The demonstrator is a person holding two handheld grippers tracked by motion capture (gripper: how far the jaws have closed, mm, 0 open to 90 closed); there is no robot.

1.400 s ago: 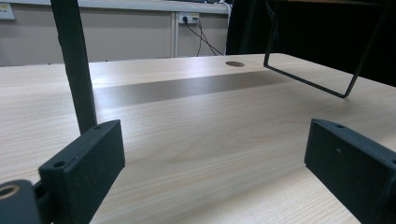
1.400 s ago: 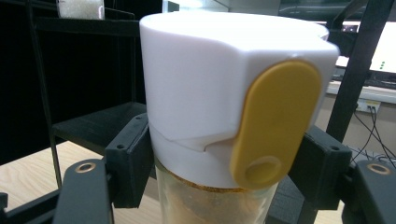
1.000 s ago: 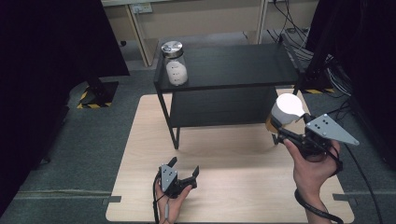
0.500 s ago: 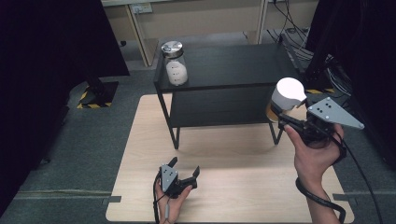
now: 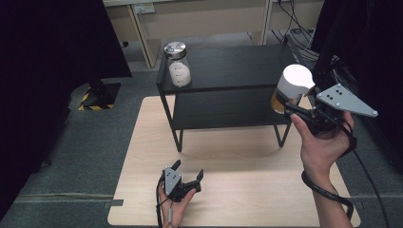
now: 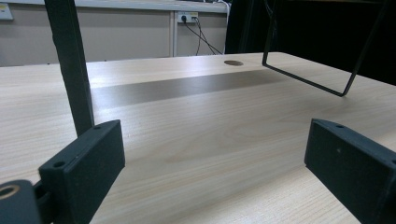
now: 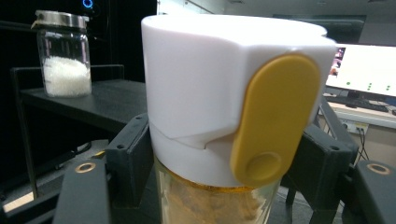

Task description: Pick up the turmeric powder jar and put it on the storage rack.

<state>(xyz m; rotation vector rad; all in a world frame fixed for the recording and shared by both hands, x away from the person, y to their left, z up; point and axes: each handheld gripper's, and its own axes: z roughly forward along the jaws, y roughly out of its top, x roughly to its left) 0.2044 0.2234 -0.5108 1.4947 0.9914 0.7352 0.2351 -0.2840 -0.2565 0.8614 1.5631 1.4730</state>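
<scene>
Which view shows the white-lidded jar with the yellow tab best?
Right gripper view: the white-lidded jar with the yellow flip tab is close up, orange-brown contents visible, black jaws clamped on its sides. High view shows it small, beside the black shelf.

A light wooden table (image 5: 142, 156) carries a black two-tier shelf (image 5: 228, 71), whose top holds a glass jar (image 5: 178, 66).

- Right gripper (image 5: 291, 108), clamped on white-capped spice jar (image 5: 293, 88), now higher than a second ago.
- Jar raised from beside the black shelf's (image 5: 228, 71) right leg near the tabletop (image 5: 228, 156) to the level of the top board's right edge.
- Right hand (image 5: 323, 142) raised along with it.
</scene>
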